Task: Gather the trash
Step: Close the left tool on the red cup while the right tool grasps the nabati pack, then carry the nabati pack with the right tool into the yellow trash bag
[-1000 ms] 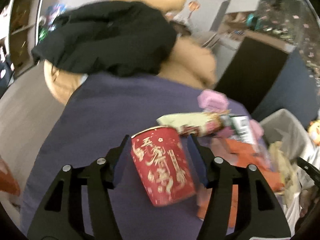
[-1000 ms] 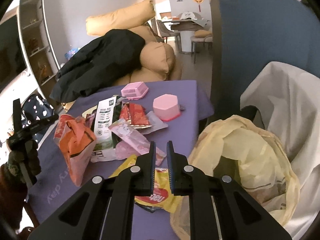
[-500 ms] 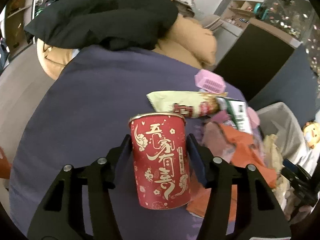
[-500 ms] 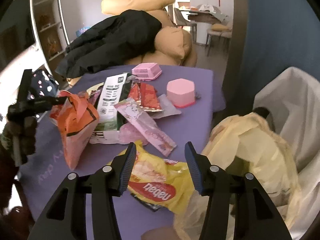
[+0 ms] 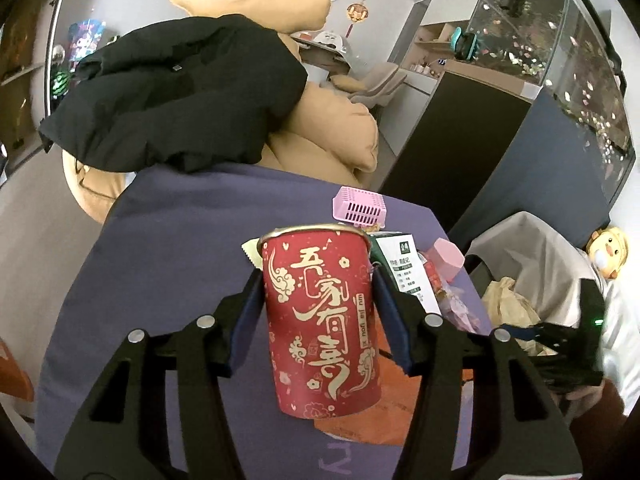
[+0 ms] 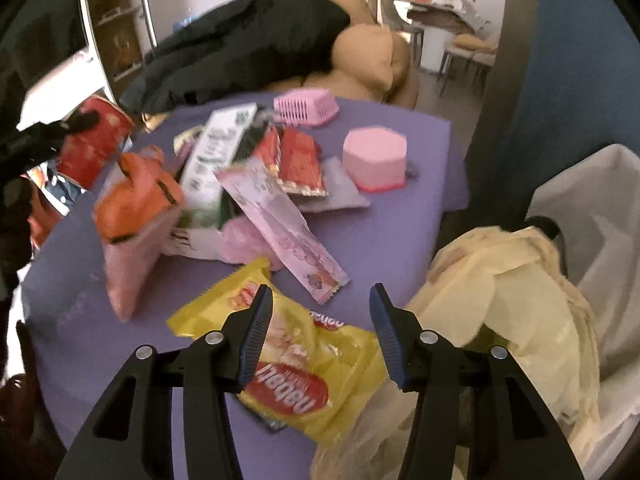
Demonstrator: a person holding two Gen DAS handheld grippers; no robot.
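left wrist view: the left gripper is clamped on the tall red paper cup with gold lettering, its long axis near upright and lifted off the purple-covered table. the white-lined trash bin lies at about three o'clock, so the cup likely travels right. the right wrist view alone shows the right gripper spread wide over the crinkled yellow snack bag, its long axis running from ten to four o'clock, with the pale yellow plastic bag just beside it.
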